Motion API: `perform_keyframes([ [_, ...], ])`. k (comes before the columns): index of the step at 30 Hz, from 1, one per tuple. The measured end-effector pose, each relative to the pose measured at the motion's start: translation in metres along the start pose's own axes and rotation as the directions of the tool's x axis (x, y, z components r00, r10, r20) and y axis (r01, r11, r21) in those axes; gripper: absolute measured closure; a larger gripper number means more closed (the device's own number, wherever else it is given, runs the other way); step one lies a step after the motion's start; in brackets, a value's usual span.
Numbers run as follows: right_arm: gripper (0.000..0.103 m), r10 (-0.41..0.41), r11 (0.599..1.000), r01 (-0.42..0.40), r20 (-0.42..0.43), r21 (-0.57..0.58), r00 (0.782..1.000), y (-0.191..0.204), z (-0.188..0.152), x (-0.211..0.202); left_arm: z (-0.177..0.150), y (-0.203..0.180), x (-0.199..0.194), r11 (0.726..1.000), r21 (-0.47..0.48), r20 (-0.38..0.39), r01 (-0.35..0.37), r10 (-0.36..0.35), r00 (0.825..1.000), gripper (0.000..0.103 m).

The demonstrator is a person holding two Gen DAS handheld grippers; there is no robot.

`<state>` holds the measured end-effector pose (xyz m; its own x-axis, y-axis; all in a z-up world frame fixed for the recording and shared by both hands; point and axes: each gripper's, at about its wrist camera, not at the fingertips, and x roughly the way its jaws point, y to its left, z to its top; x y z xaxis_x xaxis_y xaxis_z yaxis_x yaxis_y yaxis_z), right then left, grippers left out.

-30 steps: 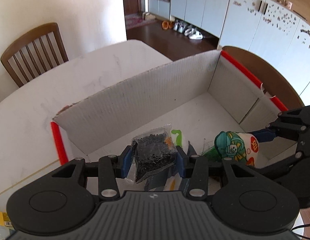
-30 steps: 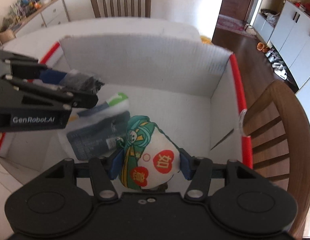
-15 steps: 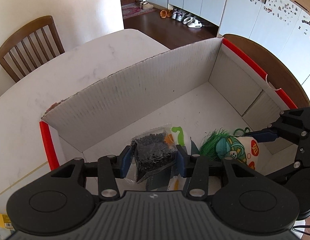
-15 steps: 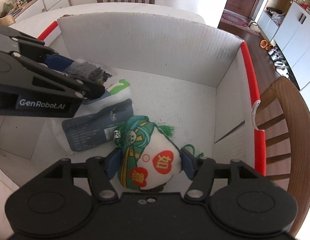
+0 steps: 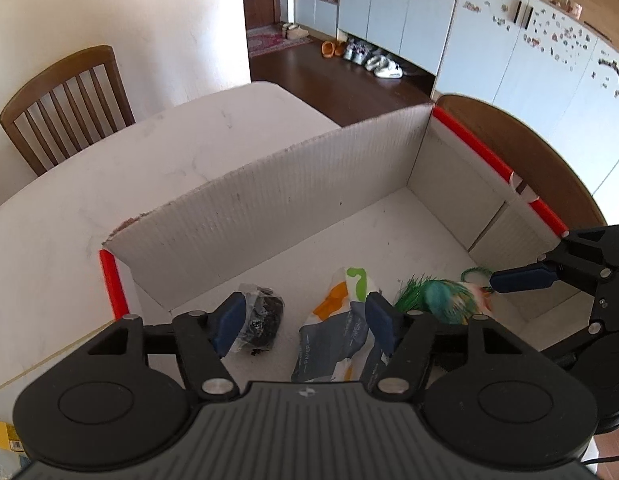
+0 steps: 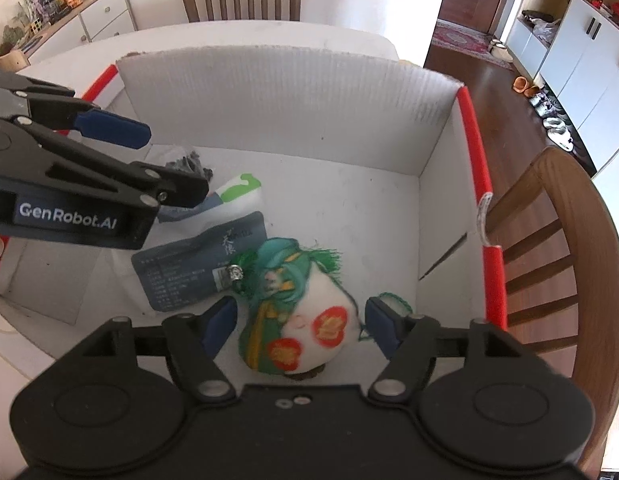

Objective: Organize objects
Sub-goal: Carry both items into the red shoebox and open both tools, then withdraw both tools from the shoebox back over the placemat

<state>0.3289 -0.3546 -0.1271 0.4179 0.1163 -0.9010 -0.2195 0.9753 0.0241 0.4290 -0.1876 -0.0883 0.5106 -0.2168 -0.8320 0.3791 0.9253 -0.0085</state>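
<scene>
Both grippers pointed steeply down into the white cardboard box [image 5: 293,204], red-edged along its side rims, set on a white table [image 5: 109,184].

Left gripper [image 5: 305,318]: jaws opening, pads clear of everything. Small clear bag of black bits [image 5: 261,318] lying on the box floor just inside the left pad, touching or almost touching it, no longer pinched. Grey-blue paper packet [image 5: 329,348] crumpled between the pads, nearer the right one, resting on the floor; white wrapper with orange and green marks [image 5: 349,288] just ahead of it.

Right gripper [image 6: 299,320]: jaws opening too, released. Plush toy [image 6: 301,320], white body with red-orange circles and a green head with tassels, sitting on the box floor between the blue pads, with a gap visible on each side. Blurred in both views. Grey-blue packet ahead and left of the right gripper's left pad, its corner under the toy's head. Green cord loop [image 6: 393,300] beside the right pad.

Seen from the right wrist, left gripper reaching in from the left, over the black bag and the white wrapper. Seen from the left wrist, right gripper [image 5: 521,278] entering from the right, one blue pad just beyond the toy.

Wooden chair [image 6: 549,248] close outside the box wall on the right gripper's right; another chair [image 5: 65,104] at the far side of the table.
</scene>
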Motion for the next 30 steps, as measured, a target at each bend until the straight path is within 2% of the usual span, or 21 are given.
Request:
perform_keyframes([
  [5,0.024,-0.010,1.000,0.010,0.035,0.006,0.999,-0.001,0.000,-0.013,-0.001,0.005,-0.015,1.000,-0.025,0.034,0.008,-0.007,0.999,0.033],
  [15,0.018,-0.007,1.000,0.004,0.099,0.028,0.995,-0.002,-0.003,-0.050,-0.009,0.014,-0.052,0.998,-0.050,0.111,0.028,-0.022,0.994,0.033],
  [20,0.015,0.002,0.999,-0.008,0.137,0.040,0.991,0.001,-0.005,-0.067,-0.016,0.016,-0.072,0.998,-0.046,0.146,0.040,-0.033,0.989,0.025],
  [30,0.008,0.028,0.998,-0.041,0.225,0.055,0.974,0.019,-0.010,-0.108,-0.036,0.022,-0.116,0.997,-0.029,0.226,0.075,-0.066,0.972,0.019],
])
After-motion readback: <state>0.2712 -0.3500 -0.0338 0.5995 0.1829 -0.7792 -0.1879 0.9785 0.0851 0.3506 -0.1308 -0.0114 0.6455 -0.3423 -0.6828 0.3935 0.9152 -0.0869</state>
